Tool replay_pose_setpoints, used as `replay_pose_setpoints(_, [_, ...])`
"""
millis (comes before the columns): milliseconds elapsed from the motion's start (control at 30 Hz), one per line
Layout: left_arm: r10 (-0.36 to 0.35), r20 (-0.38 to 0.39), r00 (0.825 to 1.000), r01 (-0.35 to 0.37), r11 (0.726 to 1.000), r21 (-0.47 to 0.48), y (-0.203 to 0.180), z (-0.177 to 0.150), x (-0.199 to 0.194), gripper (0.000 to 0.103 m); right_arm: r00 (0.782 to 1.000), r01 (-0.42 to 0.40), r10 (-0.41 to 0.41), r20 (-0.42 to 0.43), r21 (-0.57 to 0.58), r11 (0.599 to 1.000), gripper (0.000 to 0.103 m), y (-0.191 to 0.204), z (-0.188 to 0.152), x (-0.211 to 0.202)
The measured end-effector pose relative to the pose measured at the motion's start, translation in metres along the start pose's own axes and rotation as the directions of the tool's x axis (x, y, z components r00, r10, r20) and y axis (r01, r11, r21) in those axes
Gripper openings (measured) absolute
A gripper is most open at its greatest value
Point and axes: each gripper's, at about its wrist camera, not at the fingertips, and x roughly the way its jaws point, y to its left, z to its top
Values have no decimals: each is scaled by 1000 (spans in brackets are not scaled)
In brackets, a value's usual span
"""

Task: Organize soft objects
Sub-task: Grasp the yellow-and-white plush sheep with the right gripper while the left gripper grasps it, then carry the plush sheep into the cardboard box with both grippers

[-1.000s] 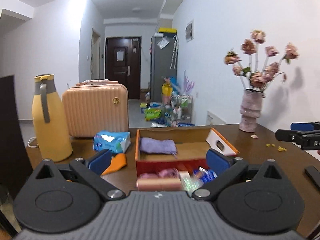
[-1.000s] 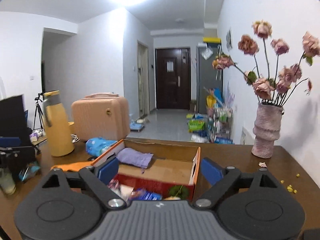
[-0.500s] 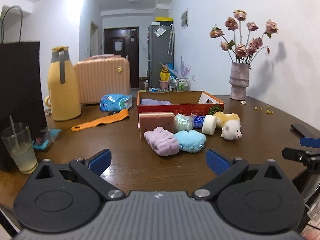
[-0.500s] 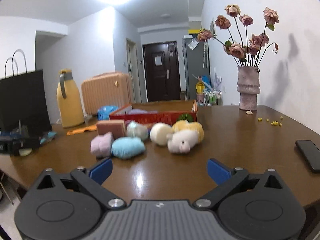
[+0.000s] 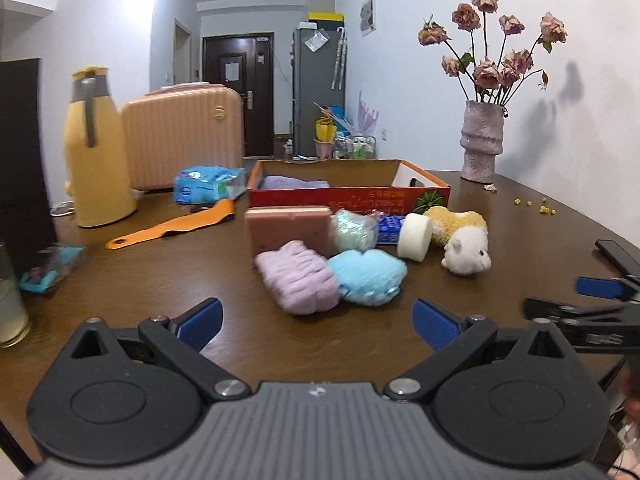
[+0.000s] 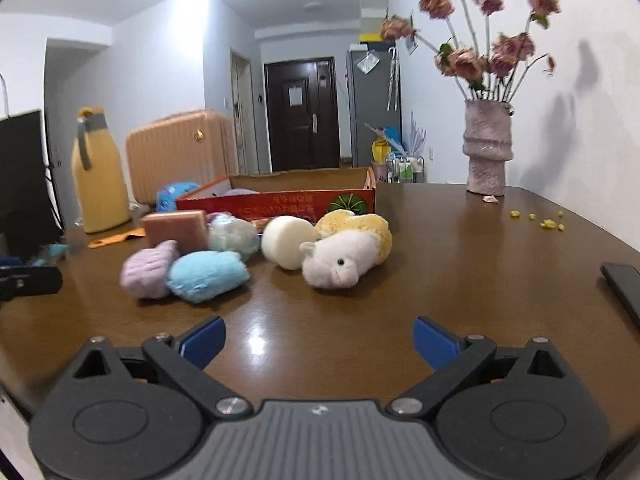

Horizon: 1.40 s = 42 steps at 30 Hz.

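Two grippers: both hover low over the brown table (image 5: 160, 280), facing a heap of soft things.
Left gripper (image 5: 318, 322): fingers spread wide, holding nothing; the purple cloth lies just ahead, between the blue pads.
Right gripper (image 6: 318, 340): fingers spread wide, holding nothing; bare tabletop lies between its pads, the heap farther off.
Yellow jug (image 5: 98, 152): upright at far left, beside a peach suitcase (image 5: 182, 136).
Orange strap (image 5: 172, 230): flat on the table, left of the heap.
Tissue pack (image 5: 208, 184): between suitcase and box.
Pink sponge (image 5: 288, 232): on edge, just in front of the box.
Purple cloth (image 5: 298, 282): nearest the left gripper, touching the blue plush.
Blue plush (image 5: 368, 276): right of the purple cloth.
Pale puff (image 5: 354, 230): behind the blue plush, beside the sponge.
Red box (image 5: 348, 196): open behind the heap, a lilac towel (image 5: 292, 183) inside at its left end.
White round sponge (image 5: 416, 236): leaning on the toy.
Stuffed animal (image 5: 464, 242): white and yellow, right end of the heap.
Vase (image 5: 482, 146): dried roses, far right by the wall.
Phone (image 6: 622, 286): dark, at the table's right edge.
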Motion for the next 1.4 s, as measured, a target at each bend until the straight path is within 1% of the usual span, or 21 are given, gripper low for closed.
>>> replay_pose_setpoints(67, [-10, -6, 1000, 10, 1000, -2, -8, 7, 18, 103, 999, 17, -18, -32, -2, 1000, 95, -2, 13, 28])
replay_pose_setpoints(233, [-25, -13, 1000, 25, 1000, -10, -26, 28, 65, 103, 997, 17, -14, -73, 32, 999, 93, -10, 43, 94])
replay_pose_setpoints(300, [-23, -7, 1000, 23, 1000, -14, -31, 34, 79, 103, 996, 17, -13, -88, 49, 999, 89, -14, 50, 120])
replay_pose_setpoints(400, [-25, -8, 1000, 25, 999, -31, -36, 39, 94, 103, 994, 38, -32, -108, 47, 998, 71, -18, 57, 148])
replay_pose_setpoints(433, [-29, -13, 1000, 28, 999, -36, -38, 40, 97, 103, 992, 47, -40, -116, 53, 998, 63, -21, 58, 154])
replay_pose_setpoints(467, [-33, -18, 999, 32, 999, -36, -40, 39, 100, 103, 992, 57, -50, -114, 62, 996, 59, -25, 59, 157])
replay_pose_setpoints(533, [-38, -31, 999, 37, 999, -24, -44, 35, 102, 103, 993, 70, -61, -100, 90, 993, 56, -39, 58, 153])
replay_pose_setpoints(633, [-68, -66, 995, 69, 998, 9, -52, 26, 100, 103, 991, 90, -84, -103, 57, 994, 55, -55, 49, 132])
replay_pose_setpoints(667, [-94, -74, 993, 96, 995, 20, -55, 22, 96, 103, 992, 74, -69, -106, 41, 996, 55, -60, 45, 122])
replay_pose_setpoints(733, [-153, -89, 984, 156, 987, 33, -60, 13, 89, 103, 993, -18, 20, -114, 19, 1000, 55, -61, 33, 96])
replay_pose_setpoints(800, [-213, -90, 973, 217, 975, 36, -66, 4, 82, 103, 978, -163, 160, -132, -17, 986, 56, -52, 20, 68])
replay_pose_setpoints(833, [-235, -86, 968, 239, 970, 39, -70, 1, 80, 103, 964, -233, 225, -141, -36, 972, 57, -47, 15, 56])
replay_pose_setpoints(900, [-258, -87, 962, 261, 965, 29, -74, -2, 81, 103, 951, -289, 280, -133, -54, 956, 58, -40, 9, 40])
replay_pose_setpoints(933, [-261, -98, 960, 263, 965, 15, -76, -2, 83, 101, 951, -291, 282, -125, -60, 955, 59, -39, 6, 35])
replay_pose_setpoints(1000, [-277, -108, 955, 279, 960, 3, -78, -2, 86, 94, 950, -296, 288, -118, -54, 954, 59, -38, 5, 32])
replay_pose_setpoints(1167, [-291, -104, 951, 289, 957, -34, -75, 2, 98, 79, 952, -293, 290, -101, -20, 956, 59, -49, 5, 34])
replay_pose_setpoints(1233, [-283, -138, 949, 280, 959, -44, -76, 3, 107, 67, 952, -292, 289, -97, -18, 956, 59, -50, 5, 36])
replay_pose_setpoints(1267, [-286, -160, 945, 282, 958, -51, -75, 2, 113, 65, 953, -290, 286, -101, -21, 957, 59, -50, 5, 39])
replay_pose_setpoints(1300, [-299, -171, 939, 291, 954, -68, -74, 1, 117, 57, 953, -286, 282, -109, -21, 958, 59, -49, 4, 42])
replay_pose_setpoints(1333, [-315, -178, 932, 305, 949, -83, -74, 0, 118, 45, 953, -284, 280, -117, -20, 959, 55, -47, 3, 42])
replay_pose_setpoints(1400, [-349, -190, 918, 336, 937, -101, -74, -2, 123, 32, 949, -296, 291, -121, -22, 955, 52, -45, 2, 43])
